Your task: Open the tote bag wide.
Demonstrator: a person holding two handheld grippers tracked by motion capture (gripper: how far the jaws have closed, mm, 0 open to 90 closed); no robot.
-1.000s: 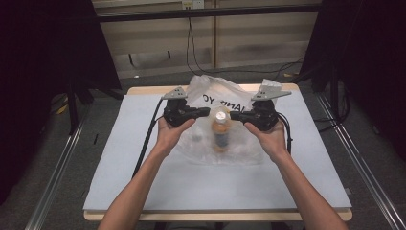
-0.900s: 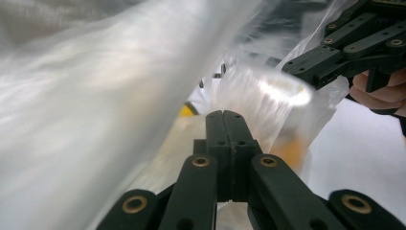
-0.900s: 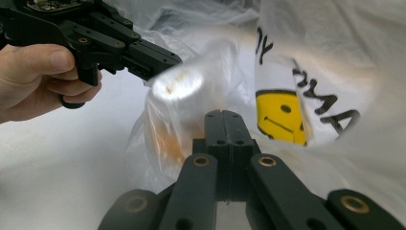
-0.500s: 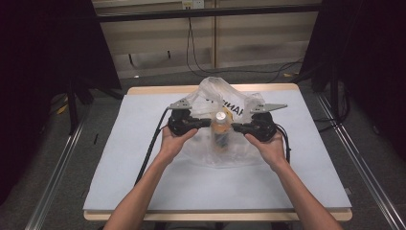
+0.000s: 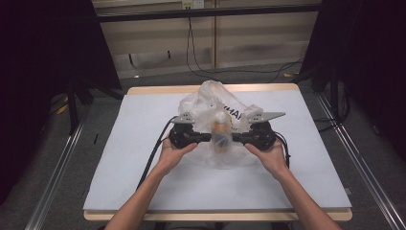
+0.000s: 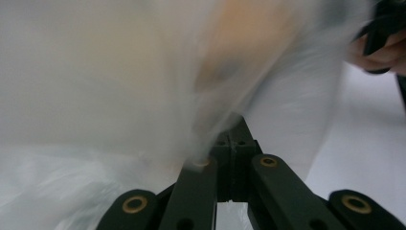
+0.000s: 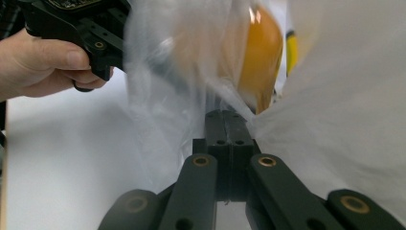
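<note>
I have both grippers at the middle of the table (image 5: 143, 187), facing each other across a clear plastic bag (image 5: 210, 103) that lies on the white sheet. The left gripper (image 5: 207, 138) has its jaws pressed fully together, and in the left gripper view they pinch a fold of the bag's film right at the tips (image 6: 234, 139). The right gripper (image 5: 235, 139) is likewise clamped tight, its jaws meeting on the film in the right gripper view (image 7: 227, 120). Between the two tips, inside the bag, sits a bottle of amber liquid (image 5: 220, 132) with a pale cap; seen from the right gripper it shows as an orange body just behind the film (image 7: 258, 62). The bag bunches up behind the grippers towards the far edge of the table, with dark lettering on it, partly hidden. My left hand (image 5: 174, 151) and right hand (image 5: 270, 155) wrap the gripper bodies from below, cables trailing off on either side.
</note>
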